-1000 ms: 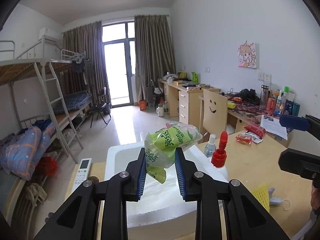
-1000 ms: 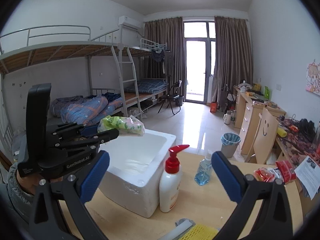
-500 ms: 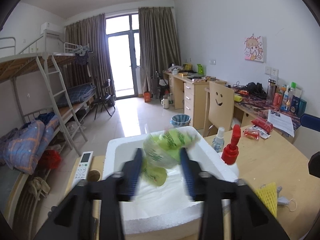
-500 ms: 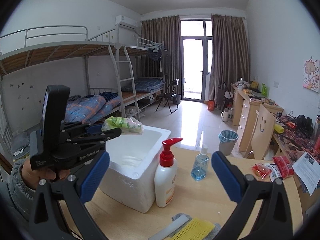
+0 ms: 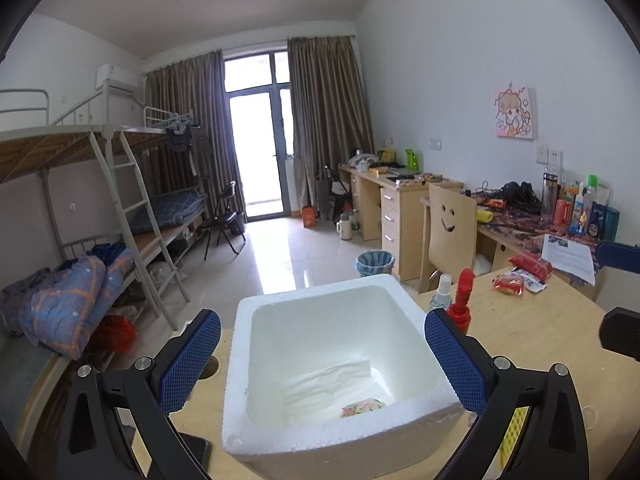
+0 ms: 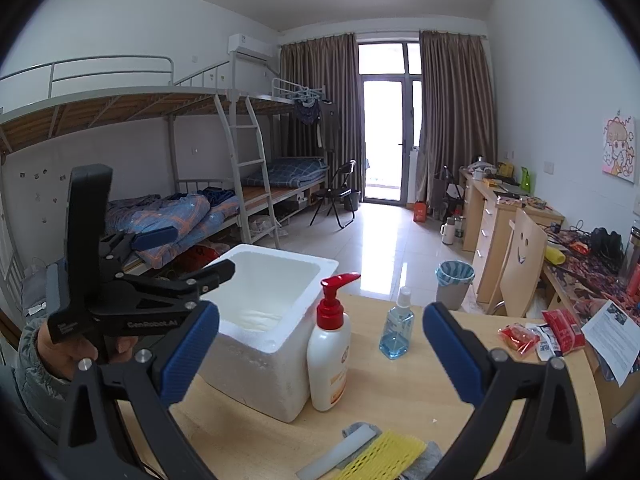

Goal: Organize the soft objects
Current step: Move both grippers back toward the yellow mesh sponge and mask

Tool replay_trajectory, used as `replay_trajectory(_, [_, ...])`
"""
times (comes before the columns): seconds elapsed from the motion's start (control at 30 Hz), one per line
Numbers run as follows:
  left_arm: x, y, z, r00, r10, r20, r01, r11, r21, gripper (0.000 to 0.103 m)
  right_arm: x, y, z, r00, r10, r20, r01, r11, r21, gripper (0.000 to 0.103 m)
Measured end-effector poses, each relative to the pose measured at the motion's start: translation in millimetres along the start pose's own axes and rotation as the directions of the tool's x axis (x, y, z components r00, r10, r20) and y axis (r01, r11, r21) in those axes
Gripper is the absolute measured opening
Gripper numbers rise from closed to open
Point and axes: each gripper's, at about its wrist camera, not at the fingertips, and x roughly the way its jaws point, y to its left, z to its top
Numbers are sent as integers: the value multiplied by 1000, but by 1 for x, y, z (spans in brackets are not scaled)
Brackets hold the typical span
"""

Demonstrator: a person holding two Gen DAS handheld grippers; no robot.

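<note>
My left gripper (image 5: 322, 360) hangs over the near rim of the white foam box (image 5: 320, 290), its jaws opening wide with nothing between them. A flowery end of the green soft packet (image 5: 362, 406) shows on the box floor, beside a white tissue pack (image 5: 332, 378); the near wall hides the rest. In the right wrist view the left gripper (image 6: 186, 256) is held by a hand (image 6: 76, 346) above the foam box (image 6: 280, 262). My right gripper (image 6: 322, 356) stands open and empty over the table. A yellow mesh sleeve (image 6: 384, 456) lies just below it.
A white pump bottle with a red top (image 6: 330, 354) stands against the box, with a blue spray bottle (image 6: 396, 330) to its right. Red snack packets (image 6: 520, 336) and papers (image 6: 612, 332) lie at the table's right. A grey cloth (image 6: 432, 452) lies beside the mesh sleeve.
The left gripper's jaws have spread from a grip on the green packet to wide open. The packet has dropped into the foam box. The right gripper has kept still.
</note>
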Motion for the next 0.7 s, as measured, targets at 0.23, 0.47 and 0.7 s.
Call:
replay_trajectory(0.23, [-21, -5, 3, 1000, 17, 23, -17, 1000, 4, 102, -14, 1, 0, 1000, 4, 20, -4, 1000, 2, 103])
replay_trajectory(0.47, [-51, -8, 7, 997, 35, 65, -34, 999, -8, 102, -35, 4, -1, 999, 10, 47, -10, 1000, 5, 103])
replay_trajectory(0.7, [-88, -13, 7, 994, 47, 104, -45, 999, -17, 102, -67, 13, -4, 996, 13, 87, -13, 1000, -6, 103])
